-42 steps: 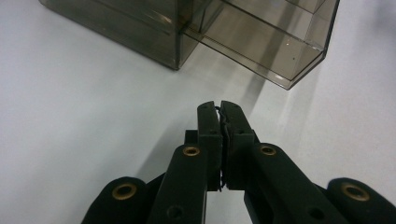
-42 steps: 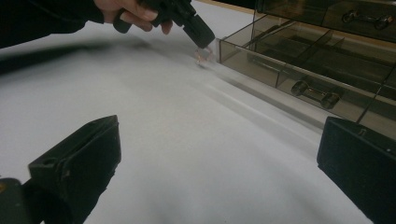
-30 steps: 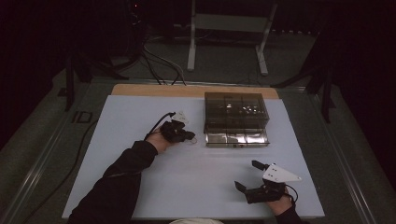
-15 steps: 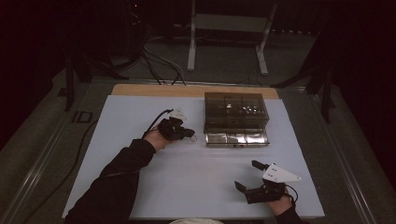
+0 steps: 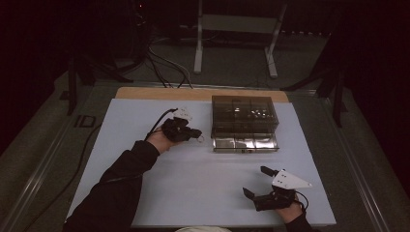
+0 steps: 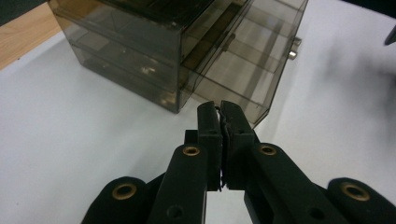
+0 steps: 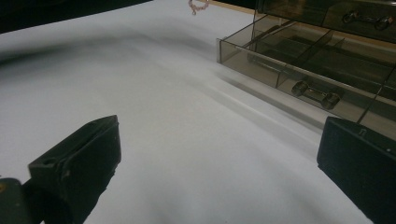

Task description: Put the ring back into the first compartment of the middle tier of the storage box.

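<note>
Overall, dark room: floor with cables and a white stand beyond the tabletop, which is white-covered with a bare wood strip at the far edge.

Smoky clear drawer box sits at the far centre-right of the tabletop. Its bottom drawer is pulled out toward the person. The right gripper view shows the drawer split by dividers, with a small metal handle-like piece in front; whether that piece lies inside or is the drawer knob, cannot tell. A closed drawer above carries a metal handle. Upper compartments show glints in the high view; contents too dim to name.

Left hand-held gripper is just left of the box, near the drawer's corner. In its own view the jaws of the left hand-held gripper are pressed together on something thin and dark; too small to tell what. A small pinkish chain-like bit hangs in the far background of the right gripper view.

Right hand-held gripper is near the tabletop's front right, jaws spread wide, nothing between them, well apart from the box.

Versus a second ago: left hand-held gripper has shifted slightly toward the box; right one unchanged, drawer unchanged.
</note>
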